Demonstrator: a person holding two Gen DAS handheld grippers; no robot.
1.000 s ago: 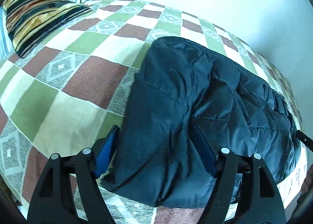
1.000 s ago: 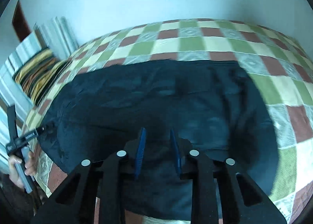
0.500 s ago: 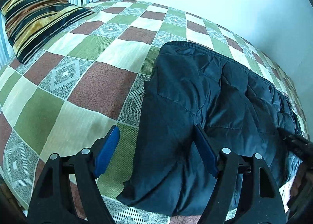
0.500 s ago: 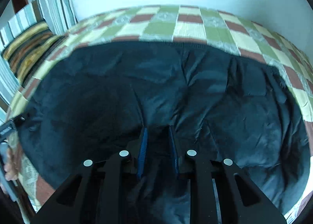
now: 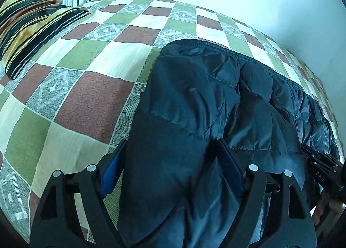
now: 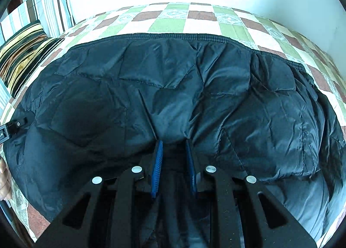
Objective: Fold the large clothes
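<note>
Checkered bedspread point(image 5: 90, 105) carries a dark jacket point(image 6: 173, 87); left gripper point(image 5: 170, 168) spread wide, right gripper point(image 6: 174, 157) pinching jacket, near hem hidden.

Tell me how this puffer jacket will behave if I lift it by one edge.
Probably floppy: the jacket lies creased and slumped on the bedspread, so the free side should sag and drag. Its puffy quilted panels suggest it is light for its bulk and will spring back. The shiny shell looks slippery, so a thin pinch in the right hand-held gripper may slide.

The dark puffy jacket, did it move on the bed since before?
Yes. The jacket has slid toward the striped pillow: its near end covered the checkered bedspread, then pulled off it, and covers it again.
</note>
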